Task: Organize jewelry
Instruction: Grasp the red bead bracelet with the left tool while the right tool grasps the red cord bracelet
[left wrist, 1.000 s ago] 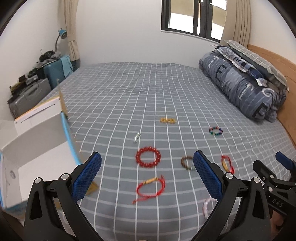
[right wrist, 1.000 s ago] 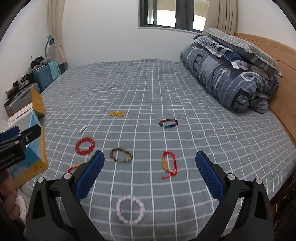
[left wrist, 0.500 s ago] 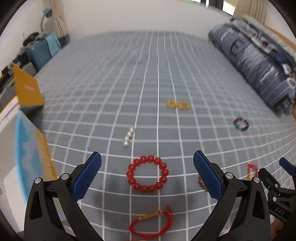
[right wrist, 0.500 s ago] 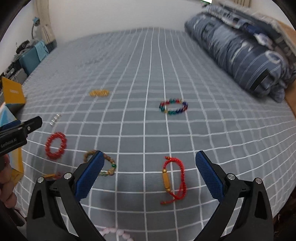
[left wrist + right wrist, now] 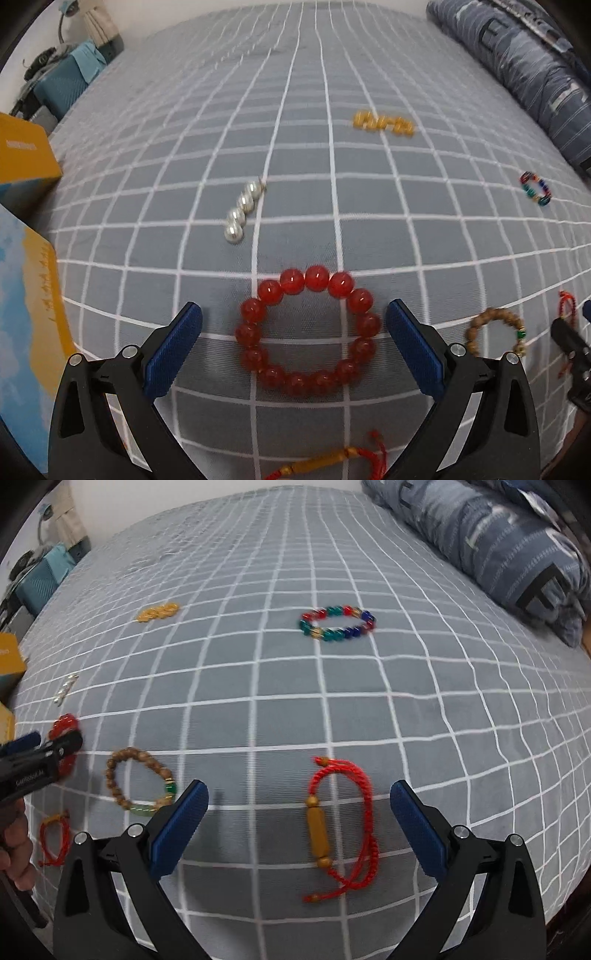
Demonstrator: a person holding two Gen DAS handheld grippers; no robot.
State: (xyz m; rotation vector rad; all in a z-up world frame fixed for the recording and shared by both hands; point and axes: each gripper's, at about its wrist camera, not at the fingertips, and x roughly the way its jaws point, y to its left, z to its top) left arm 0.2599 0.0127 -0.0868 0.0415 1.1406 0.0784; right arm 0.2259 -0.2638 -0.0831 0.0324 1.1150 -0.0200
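Observation:
My left gripper is open, low over the bed, with the red bead bracelet lying between its blue pads. My right gripper is open too, its pads on either side of a red cord bracelet with a gold bead. A wooden bead bracelet with a green bead lies left of the right gripper. Farther off lie a multicoloured bead bracelet, a yellow bead bracelet and a string of silver pearls. A second red cord bracelet lies near my left gripper's base.
The grey checked bed sheet carries all the jewelry. An open box with orange and blue sides stands at the bed's left edge. A rolled blue quilt lies at the far right. A suitcase and clutter sit beyond the left edge.
Both grippers have dropped and moved forward toward the bed. The red bead bracelet now sits between the left pads, the red cord bracelet between the right pads. Both stay open.

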